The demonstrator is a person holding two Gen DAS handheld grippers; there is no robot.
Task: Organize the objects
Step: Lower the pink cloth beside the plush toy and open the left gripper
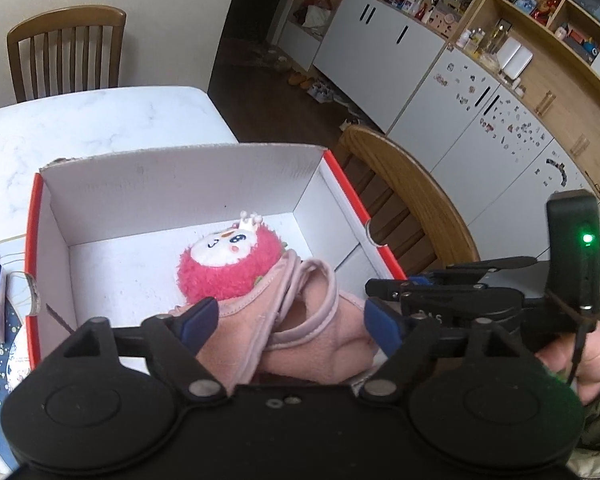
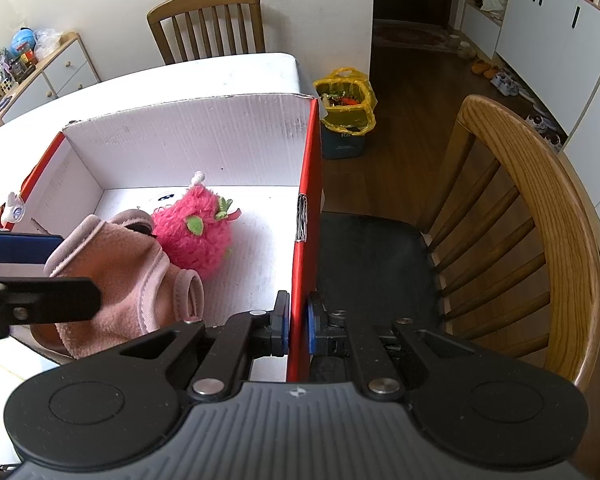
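Nearest to the left wrist camera, the left gripper (image 1: 290, 322) has its jaws standing wide apart. The pink garment (image 1: 300, 340) lies between the blue pads (image 1: 198, 318), and the pads do not press on it; it is released. The garment rests inside the box (image 1: 180, 184), at the near end, partly over the near edge.

Nearest to the right wrist camera, the right gripper (image 2: 298, 322) is clenched on the red side wall of the box (image 2: 310, 208); one pad is inside the wall and the other outside. A hand (image 1: 580, 356) is seen at the right edge of the left view, behind this gripper.

Just behind the garment and touching it lies the pink plush toy (image 1: 226, 266), on the white floor of the box. It has a white face and a small crown.

The box stands on a white table (image 1: 100, 120). Beside its red wall, a wooden chair (image 2: 540, 220) with a dark seat stands close to the table. Farther away, a second wooden chair (image 2: 208, 24) stands at the far end of the table, and a bin with a yellow bag (image 2: 346, 100) is on the dark floor.
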